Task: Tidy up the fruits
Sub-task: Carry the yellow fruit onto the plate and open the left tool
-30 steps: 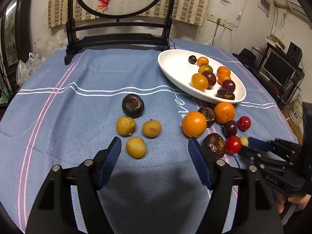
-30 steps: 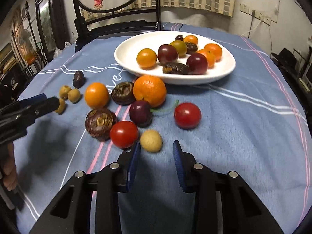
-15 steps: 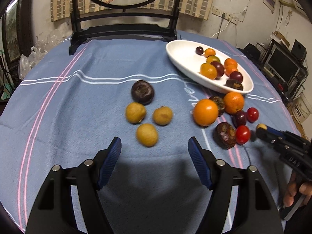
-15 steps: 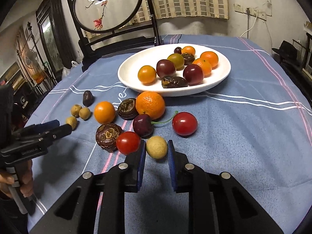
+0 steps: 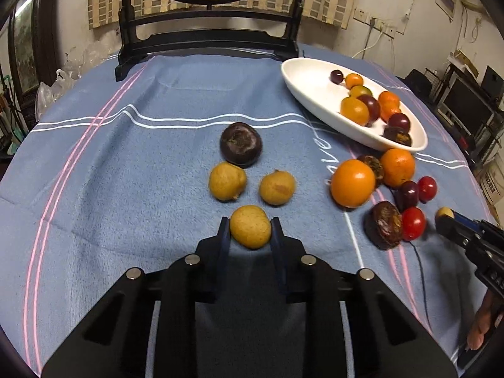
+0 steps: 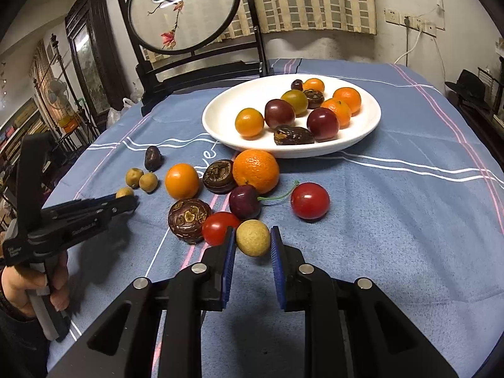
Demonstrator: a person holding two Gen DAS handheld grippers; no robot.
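Observation:
In the left wrist view my left gripper (image 5: 249, 221) is closing its jaws on a yellow-brown longan (image 5: 250, 228) that lies on the blue cloth, and both pads touch it. Two more longans (image 5: 227, 181) (image 5: 277, 183) and a dark round fruit (image 5: 241, 143) lie just beyond. In the right wrist view my right gripper (image 6: 253, 230) is shut on a pale yellow longan (image 6: 253, 239), still low over the cloth beside a red cherry tomato (image 6: 220, 228). The white plate (image 6: 220, 126) holds several fruits at the back.
Loose fruit lies between the grippers: two oranges (image 6: 182, 180) (image 6: 256, 170), dark wrinkled fruits (image 6: 189, 219), a cherry (image 6: 245, 201) and a red tomato (image 6: 310, 200). A dark wooden screen stand (image 6: 201, 69) stands at the table's far edge. A hand (image 6: 47, 286) holds the left gripper's handle.
The left gripper's jaws went from wide open to closed around the nearest longan. The right gripper's jaws narrowed onto the pale longan. Both views tilted up a little.

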